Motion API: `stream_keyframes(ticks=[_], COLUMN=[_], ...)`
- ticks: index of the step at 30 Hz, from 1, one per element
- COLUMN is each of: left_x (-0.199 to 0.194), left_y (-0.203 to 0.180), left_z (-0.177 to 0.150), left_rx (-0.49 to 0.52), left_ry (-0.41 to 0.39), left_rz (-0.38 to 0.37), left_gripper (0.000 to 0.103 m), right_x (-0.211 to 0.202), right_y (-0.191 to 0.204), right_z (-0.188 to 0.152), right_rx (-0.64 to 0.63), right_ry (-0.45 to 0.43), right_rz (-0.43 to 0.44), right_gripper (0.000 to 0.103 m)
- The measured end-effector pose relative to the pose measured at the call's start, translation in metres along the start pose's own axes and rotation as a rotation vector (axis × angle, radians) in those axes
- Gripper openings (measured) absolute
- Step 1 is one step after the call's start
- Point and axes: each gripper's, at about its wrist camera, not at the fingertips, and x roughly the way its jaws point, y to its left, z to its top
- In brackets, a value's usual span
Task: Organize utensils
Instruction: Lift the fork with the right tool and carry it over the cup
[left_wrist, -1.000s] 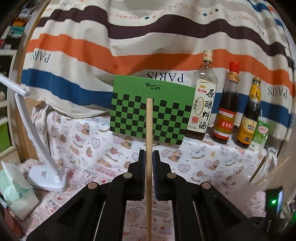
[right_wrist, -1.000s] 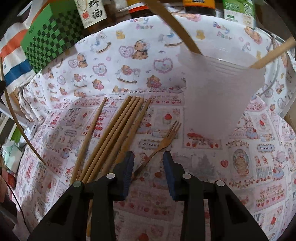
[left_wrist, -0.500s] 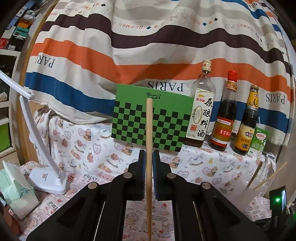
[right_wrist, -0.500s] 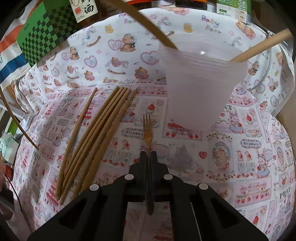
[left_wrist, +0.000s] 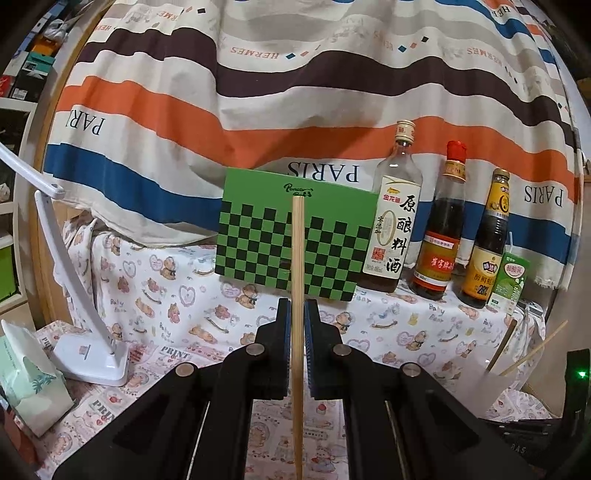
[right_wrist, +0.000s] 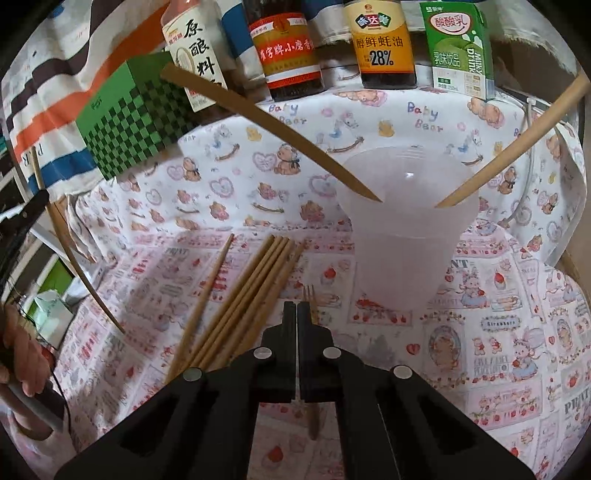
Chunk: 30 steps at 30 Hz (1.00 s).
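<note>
The left gripper (left_wrist: 297, 308) has its jaws nearly together, pinched on a single pale, round wooden chopstick (left_wrist: 297, 240). The stick stands upright between the blue pads, its blunt end raised in front of a green box with a black checker pattern (left_wrist: 258, 236).

The right gripper (right_wrist: 296, 306) points down at the pink, bear-printed tablecloth (right_wrist: 480, 332) with its jaws pressed flat against each other, leaving only a thin seam. A small brown wooden fork (right_wrist: 309, 293) shows just right of that seam. Its short tines stick out past the right finger's tip and its slim handle reappears lower down. It does not sit in the seam, and whether a finger touches it cannot be told.

Just left of the fork, a loose row of light brown wooden chopsticks (right_wrist: 243, 306) lies slanted on the cloth, four close together with one more on each side. Beyond the fork stands a cloudy translucent plastic cup (right_wrist: 406, 258). A dark flat wooden stick (right_wrist: 266, 122) and a pale chopstick (right_wrist: 517, 144) lean out of it to opposite sides.
</note>
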Motion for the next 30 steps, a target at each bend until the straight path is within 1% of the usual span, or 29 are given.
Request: stream_keyframes(ticks=[3,5,7,10,12,14,15,17,19,22,23,27,30], left_x=[0.000,0.001,0.003,0.006,0.009,0.011,0.011,0.013,0.013,0.013,0.014,0.013,0.012], left_y=[-0.002,-0.002,-0.003,0.000,0.002,0.005,0.007,0.008,0.009,0.010,0.010,0.010,0.008], left_z=[-0.001,-0.002,-0.003,-0.003,-0.003,-0.003,-0.003,-0.003,-0.003,-0.003,-0.003,-0.002,-0.002], left_rx=[0.009,0.015,0.020,0.013,0.004,-0.012,-0.021,-0.030,-0.031,-0.031,-0.032,-0.031,-0.023], left_ry=[0.002,0.003,0.010,0.022,0.035,0.047,0.053,0.058,0.060,0.061,0.063,0.064,0.060], left_rz=[-0.003,-0.001,-0.002,-0.005,-0.009,-0.015,-0.021,-0.026,-0.022,-0.022,-0.022,-0.027,-0.030], left_gripper=[0.006,0.006,0.006,0.006,0.006,0.006,0.006,0.006,0.006,0.006,0.006,0.006,0.006], right_x=[0.006,0.016,0.025,0.036,0.038,0.042,0.045,0.054,0.061,0.073,0.071,0.063,0.052], right_y=[-0.007,-0.012,-0.015,-0.007,-0.002,0.004,0.007,0.012,0.014,0.012,0.011,0.008,0.011], right_z=[0.000,0.000,-0.001,0.000,0.003,0.007,0.008,0.009,0.009,0.009,0.009,0.003,-0.007], right_rx=[0.025,0.041,0.047,-0.007,-0.018,-0.040,-0.048,-0.078,-0.095,-0.082,-0.079,-0.080,-0.101], right_ry=[0.008,0.055,0.086,0.139,0.144,0.146,0.143,0.161,0.184,0.216,0.209,0.235,0.235], right_rz=[-0.023,0.002,-0.003,-0.002,-0.008,-0.024,-0.037,-0.060,-0.064,-0.080,-0.081,-0.092,-0.098], right_gripper=[0.001,0.002,0.002,0.003,0.009,0.028,0.028,0.028,0.028,0.028,0.028,0.026,0.021])
